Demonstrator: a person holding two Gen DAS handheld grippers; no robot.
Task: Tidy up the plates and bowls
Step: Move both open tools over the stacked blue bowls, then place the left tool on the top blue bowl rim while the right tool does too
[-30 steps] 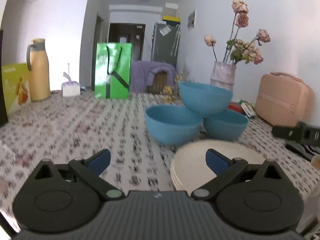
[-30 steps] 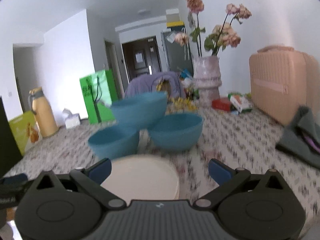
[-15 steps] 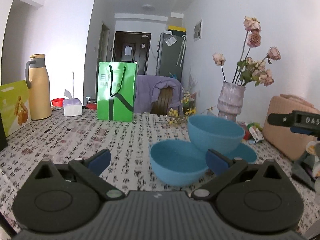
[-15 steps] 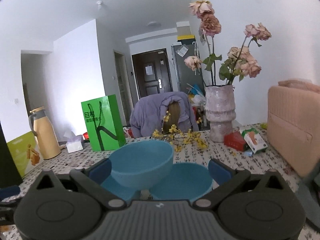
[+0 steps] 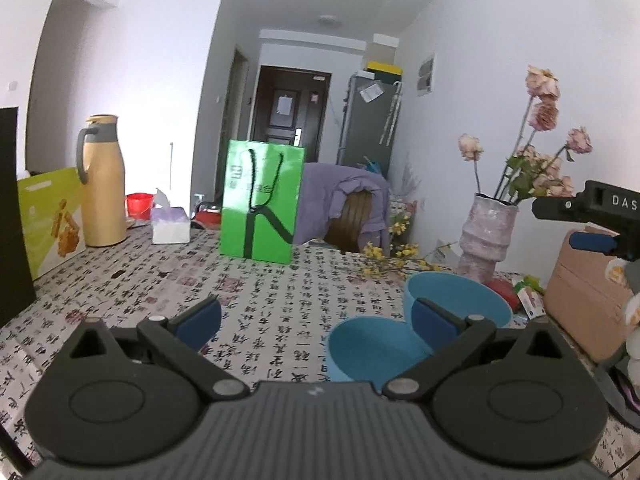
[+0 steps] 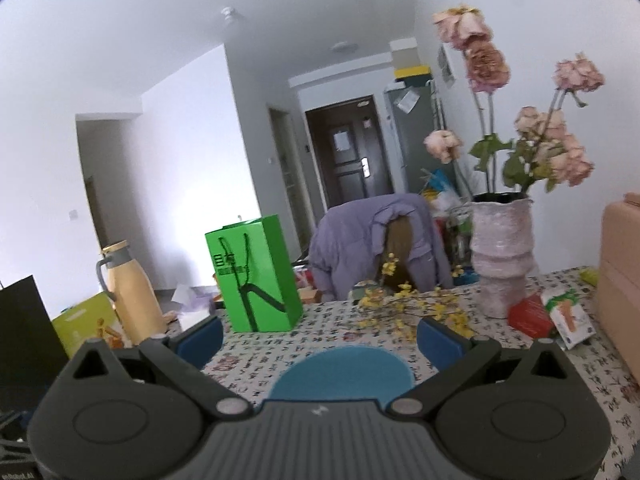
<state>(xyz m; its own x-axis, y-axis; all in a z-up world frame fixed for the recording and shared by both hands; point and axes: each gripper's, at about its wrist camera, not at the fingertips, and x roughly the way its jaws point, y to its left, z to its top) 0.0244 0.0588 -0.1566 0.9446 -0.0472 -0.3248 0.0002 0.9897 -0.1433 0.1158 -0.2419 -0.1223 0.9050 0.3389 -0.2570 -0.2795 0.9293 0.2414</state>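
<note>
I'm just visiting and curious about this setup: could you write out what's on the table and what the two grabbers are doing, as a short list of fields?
Surface: table under a cloth printed with characters
Bowls: tilted blue bowl leaning on a second blue bowl
Plates: none in view
Left gripper: open, empty, above the table
Right gripper: open, empty, above a blue bowl
Other items: green bag, yellow thermos, vase of flowers, tissue box

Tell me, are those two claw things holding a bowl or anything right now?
No. The left gripper and the right gripper both stand open and empty, above the blue bowls on the table.
</note>
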